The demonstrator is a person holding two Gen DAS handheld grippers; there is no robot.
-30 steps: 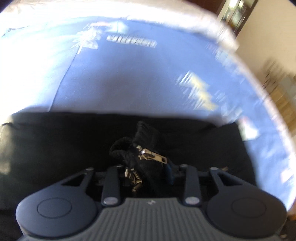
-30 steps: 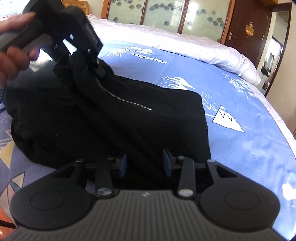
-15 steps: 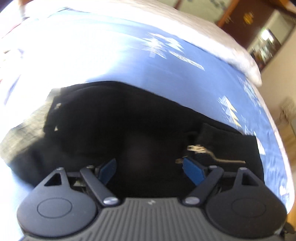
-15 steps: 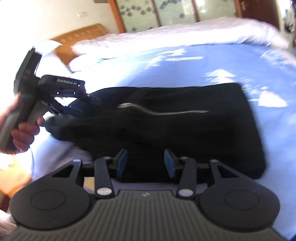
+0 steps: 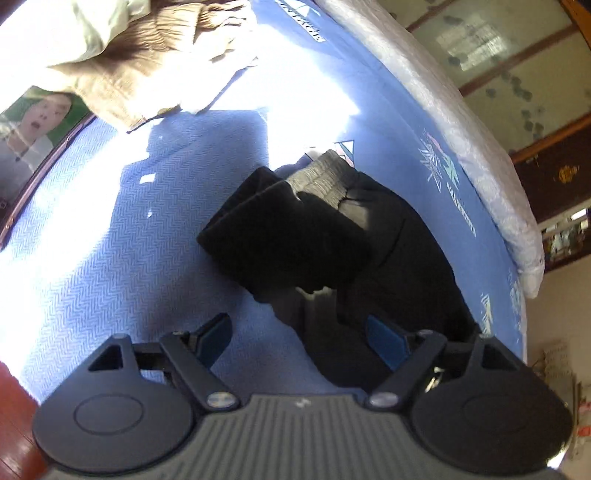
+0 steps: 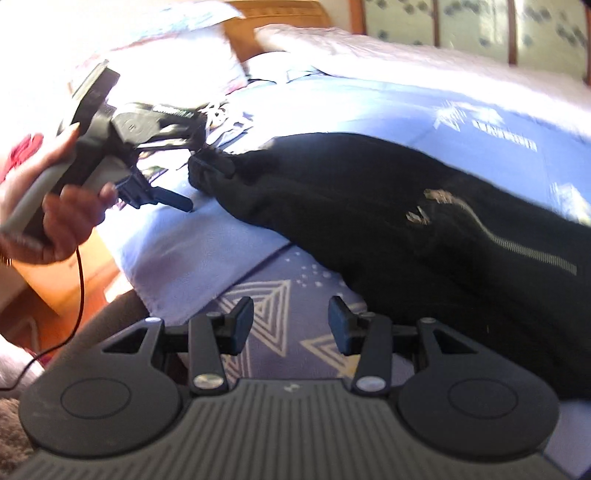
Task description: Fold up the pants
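The black pants [image 6: 424, 206] lie folded on the blue bedspread, a silver zipper [image 6: 491, 236] on top. In the left wrist view the pants [image 5: 332, 243] show a rolled end with a grey ribbed waistband [image 5: 325, 181]. My left gripper [image 5: 299, 336] is open and empty just off the pants' near edge; it also shows in the right wrist view [image 6: 181, 173], open beside the pants' left end. My right gripper [image 6: 291, 325] is open and empty over the bedspread, in front of the pants.
A beige garment [image 5: 147, 55] lies at the far left of the bed. A white quilt [image 5: 461, 129] runs along the far side. A wooden headboard [image 6: 280, 11] and pillows [image 6: 184, 40] stand behind. The bed edge and floor [image 6: 59, 295] are at left.
My left gripper let go of the zipper part of the pants, opened and drew back to the left end. The pants dropped flat. My right gripper backed off the pants.
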